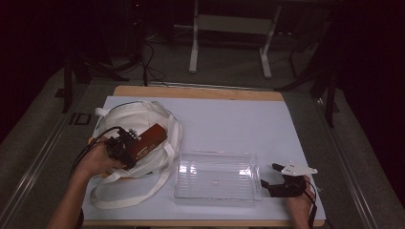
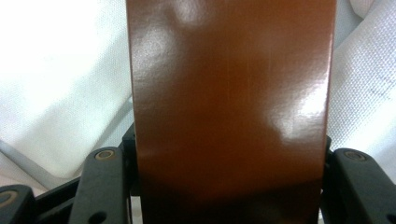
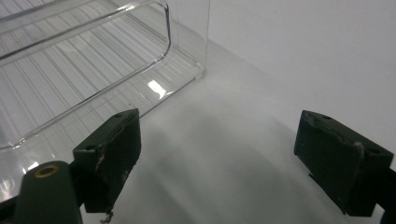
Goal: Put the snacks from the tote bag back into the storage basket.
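Note:
A glossy brown box (image 1: 152, 138) lies tilted on top of a white cloth tote bag (image 1: 129, 117) at the table's left. My left gripper (image 1: 138, 147) is shut on the box's near end. In the left gripper view the brown box (image 2: 231, 107) spans the gap from one black finger (image 2: 105, 182) to the other, with the white bag (image 2: 56, 70) behind it. At the front right my right gripper (image 1: 271, 175) stands open just beside the right end of a clear plastic bin (image 1: 215, 153). In the right gripper view the open right gripper (image 3: 233, 154) holds nothing, and the bin's corner (image 3: 187, 56) is just ahead at the left.
The bag's long handles (image 1: 124, 193) loop across the white mat (image 1: 229, 124) toward the front edge. The clear bin has nothing inside. Beyond the table stand a white desk frame (image 1: 229, 38) and cables on the floor.

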A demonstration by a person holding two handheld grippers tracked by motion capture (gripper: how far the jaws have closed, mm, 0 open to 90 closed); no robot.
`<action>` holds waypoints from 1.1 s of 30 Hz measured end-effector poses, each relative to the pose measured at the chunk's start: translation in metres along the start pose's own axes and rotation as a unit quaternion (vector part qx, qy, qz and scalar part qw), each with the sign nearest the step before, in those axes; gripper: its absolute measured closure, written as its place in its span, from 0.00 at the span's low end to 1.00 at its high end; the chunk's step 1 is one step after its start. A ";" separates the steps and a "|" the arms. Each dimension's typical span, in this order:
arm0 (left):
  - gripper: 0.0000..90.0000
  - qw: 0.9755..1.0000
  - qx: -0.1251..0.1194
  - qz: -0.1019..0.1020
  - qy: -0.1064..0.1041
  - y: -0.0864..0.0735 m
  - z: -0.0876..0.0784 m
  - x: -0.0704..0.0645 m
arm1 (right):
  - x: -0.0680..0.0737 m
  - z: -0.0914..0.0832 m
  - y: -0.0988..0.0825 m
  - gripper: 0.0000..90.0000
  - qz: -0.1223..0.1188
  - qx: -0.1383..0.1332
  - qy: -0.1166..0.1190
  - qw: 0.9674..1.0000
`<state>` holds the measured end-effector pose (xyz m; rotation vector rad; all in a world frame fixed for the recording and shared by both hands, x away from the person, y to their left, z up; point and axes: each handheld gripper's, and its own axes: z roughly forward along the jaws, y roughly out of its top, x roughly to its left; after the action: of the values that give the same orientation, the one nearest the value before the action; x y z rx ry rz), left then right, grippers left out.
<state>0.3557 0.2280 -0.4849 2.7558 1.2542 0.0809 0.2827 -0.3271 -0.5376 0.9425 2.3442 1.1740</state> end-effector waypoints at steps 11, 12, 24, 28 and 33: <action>0.44 1.000 0.018 -0.014 -0.006 0.001 0.002 0.002 | 0.001 0.001 0.000 0.16 -0.004 0.004 0.000 1.000; 0.44 1.000 0.017 -0.015 -0.007 0.001 0.003 0.002 | 0.001 0.001 0.000 0.16 -0.004 0.004 0.000 1.000; 0.44 1.000 0.026 -0.011 -0.004 0.002 0.006 0.001 | 0.001 0.001 0.001 0.17 -0.006 0.008 -0.001 1.000; 0.44 1.000 0.026 -0.013 -0.008 0.002 0.006 0.002 | 0.001 0.001 0.001 0.16 -0.007 0.008 0.000 1.000; 0.44 1.000 0.023 0.006 -0.009 0.002 0.007 0.002 | 0.001 0.002 0.001 0.16 -0.008 0.009 0.000 1.000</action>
<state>0.3590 0.2280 -0.4915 2.7970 1.2500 0.0296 0.2832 -0.3250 -0.5381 0.9289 2.3621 1.1480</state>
